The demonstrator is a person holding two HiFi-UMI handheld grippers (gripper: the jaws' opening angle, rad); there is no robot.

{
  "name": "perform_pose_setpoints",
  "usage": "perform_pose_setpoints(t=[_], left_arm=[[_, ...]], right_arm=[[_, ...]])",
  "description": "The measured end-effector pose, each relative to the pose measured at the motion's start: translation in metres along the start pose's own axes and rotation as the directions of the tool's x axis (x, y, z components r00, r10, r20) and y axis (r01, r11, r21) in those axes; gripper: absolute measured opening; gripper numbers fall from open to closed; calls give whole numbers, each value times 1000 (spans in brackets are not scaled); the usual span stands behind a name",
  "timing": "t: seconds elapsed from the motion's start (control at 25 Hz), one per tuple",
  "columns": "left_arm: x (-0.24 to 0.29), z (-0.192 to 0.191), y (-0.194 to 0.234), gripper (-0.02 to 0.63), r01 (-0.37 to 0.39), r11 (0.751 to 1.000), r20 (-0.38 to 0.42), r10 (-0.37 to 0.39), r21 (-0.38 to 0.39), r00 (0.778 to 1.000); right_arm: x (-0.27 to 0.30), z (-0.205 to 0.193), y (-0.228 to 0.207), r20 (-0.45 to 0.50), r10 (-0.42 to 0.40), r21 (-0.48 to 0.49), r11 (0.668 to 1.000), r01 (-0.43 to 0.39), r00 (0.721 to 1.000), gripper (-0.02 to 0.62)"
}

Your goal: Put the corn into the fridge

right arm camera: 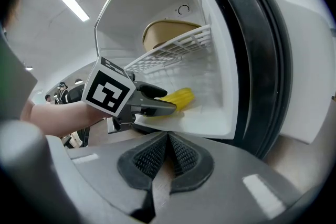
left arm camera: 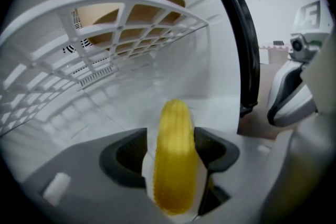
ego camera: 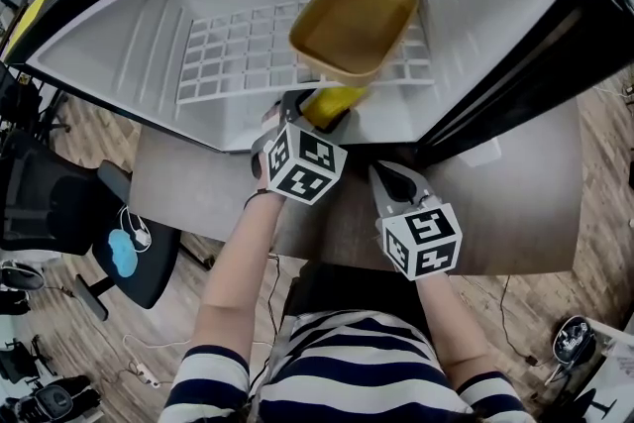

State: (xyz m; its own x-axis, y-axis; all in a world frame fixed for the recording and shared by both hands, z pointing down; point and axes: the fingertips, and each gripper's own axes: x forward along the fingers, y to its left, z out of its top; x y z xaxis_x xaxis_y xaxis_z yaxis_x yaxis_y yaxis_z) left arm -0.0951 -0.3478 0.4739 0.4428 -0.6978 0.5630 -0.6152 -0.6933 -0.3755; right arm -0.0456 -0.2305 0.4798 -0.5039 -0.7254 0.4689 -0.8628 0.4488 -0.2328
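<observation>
Corn (left arm camera: 175, 157) is sitting clamped in my left gripper (ego camera: 317, 110) inside the fridge (ego camera: 149, 45), while my right gripper (right arm camera: 167, 153) is hovering closed and empty just outside.

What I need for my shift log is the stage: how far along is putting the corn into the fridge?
Done: the fridge stands open, and the corn is inside it, below the wire shelf. In hand: the left gripper is shut on the corn, near the fridge floor. Left: set it down, release, withdraw. The right gripper is shut, empty, outside the fridge.
</observation>
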Motion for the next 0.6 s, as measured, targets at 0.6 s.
perform_pose_setpoints(t=[0.6], left_arm=[[-47, 9, 3, 0, -78, 981, 75, 92, -177, 993]], right_arm=[[-26, 13, -4, 8, 65, -59, 996, -65, 998, -9]])
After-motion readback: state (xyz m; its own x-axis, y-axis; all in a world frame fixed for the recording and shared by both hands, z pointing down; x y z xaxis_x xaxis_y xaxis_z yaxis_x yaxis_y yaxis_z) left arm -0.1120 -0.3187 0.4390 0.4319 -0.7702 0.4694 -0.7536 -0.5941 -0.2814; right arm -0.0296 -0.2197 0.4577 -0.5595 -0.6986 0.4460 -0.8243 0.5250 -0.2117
